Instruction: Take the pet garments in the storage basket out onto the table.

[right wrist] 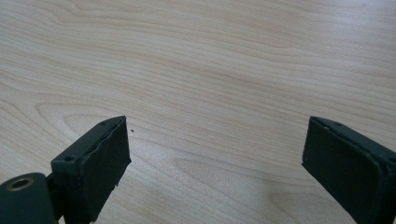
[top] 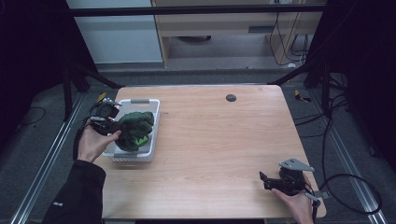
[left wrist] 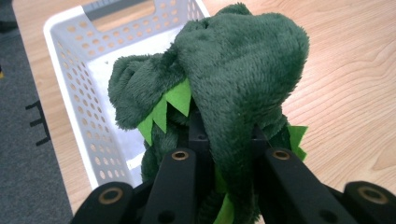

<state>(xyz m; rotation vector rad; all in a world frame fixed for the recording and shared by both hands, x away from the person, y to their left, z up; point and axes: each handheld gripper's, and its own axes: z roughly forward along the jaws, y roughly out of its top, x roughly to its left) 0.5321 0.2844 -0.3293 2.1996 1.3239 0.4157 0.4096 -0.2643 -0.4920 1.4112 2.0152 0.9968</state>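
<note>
A: Start with the big picture. How far along does this look?

B: The wooden table [top: 210, 140] is mostly bare, with one white perforated basket [top: 152, 122] near its left edge. A green plush toy [top: 134, 129] sits over that basket, so I'd judge the job to be either putting the toy in or taking it out, and it's mid-way in either case.

A: Is the toy resting in the basket or held?

B: Held. In the left gripper view the left gripper [left wrist: 229, 163] has its jaws closed on a fold of the toy's dark green fabric, with the bright felt spikes [left wrist: 169, 106] hanging just above them. The toy looks lifted, its bulk above the basket floor and partly over the rim toward the table (whether any part touches the bottom, I cannot tell).

A: And the other hand?

B: The right gripper [top: 280, 181] is well apart, at the near right corner of the table. In its own view the jaws stand wide apart over bare wood, gripping nothing.

A: So what's done and what's left?

B: Done: a firm pinch on the toy. Left: either lowering and releasing it inside the basket, or carrying it clear onto the table. The right gripper has no part yet.
</note>
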